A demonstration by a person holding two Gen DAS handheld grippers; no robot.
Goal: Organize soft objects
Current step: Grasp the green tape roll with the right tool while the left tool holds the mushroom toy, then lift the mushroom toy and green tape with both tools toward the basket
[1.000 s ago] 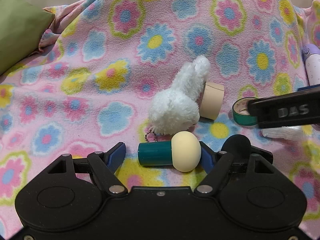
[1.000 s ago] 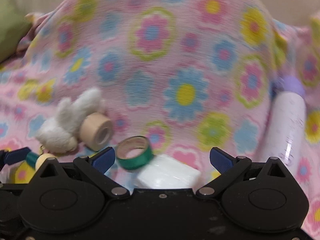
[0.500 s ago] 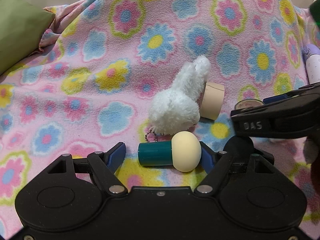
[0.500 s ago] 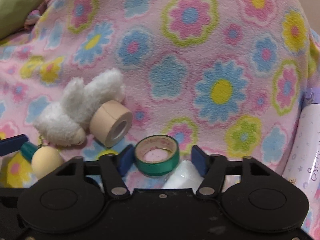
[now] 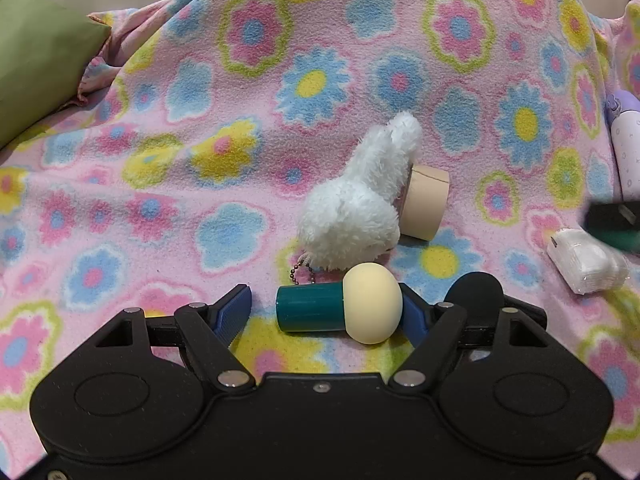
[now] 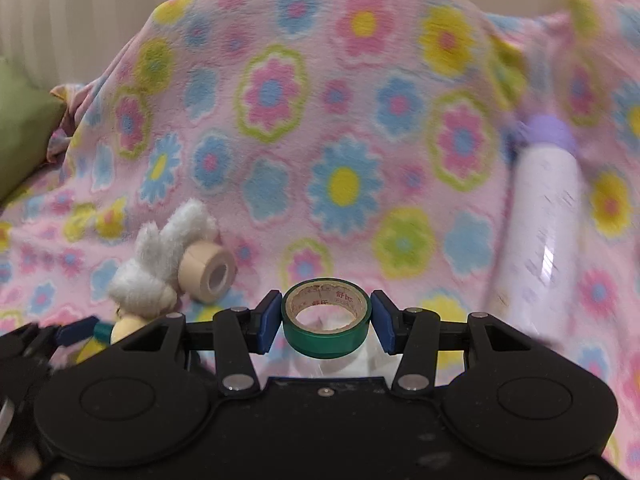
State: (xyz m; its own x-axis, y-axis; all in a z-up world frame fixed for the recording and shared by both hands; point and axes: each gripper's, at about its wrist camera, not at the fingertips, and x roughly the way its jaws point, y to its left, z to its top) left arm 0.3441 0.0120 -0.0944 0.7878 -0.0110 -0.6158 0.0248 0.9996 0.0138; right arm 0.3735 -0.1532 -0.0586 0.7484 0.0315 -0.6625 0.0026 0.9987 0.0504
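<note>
My right gripper (image 6: 326, 322) is shut on a green tape roll (image 6: 326, 336), its blue pads pressing both sides, and the roll hangs above the flowered blanket (image 6: 344, 184). My left gripper (image 5: 324, 318) rests low on the blanket, open. A toy with a teal stem and cream cap (image 5: 372, 308) lies between its fingers; the left pad stands clear of the stem. Just beyond lie a white plush toy (image 5: 352, 220) and a beige tape roll (image 5: 424, 208). Both show at the left in the right wrist view, plush (image 6: 156, 268) and roll (image 6: 210, 270).
A white wrapped packet (image 5: 584, 264) lies on the blanket at the right. A lilac-capped white bottle (image 6: 540, 232) lies further right. A green cushion (image 5: 36, 64) sits at the far left edge of the blanket.
The right gripper's jaws closed on the green tape roll and lifted it off the blanket, swinging right and almost out of the left wrist view. The white packet is now uncovered. The left gripper stayed put.
</note>
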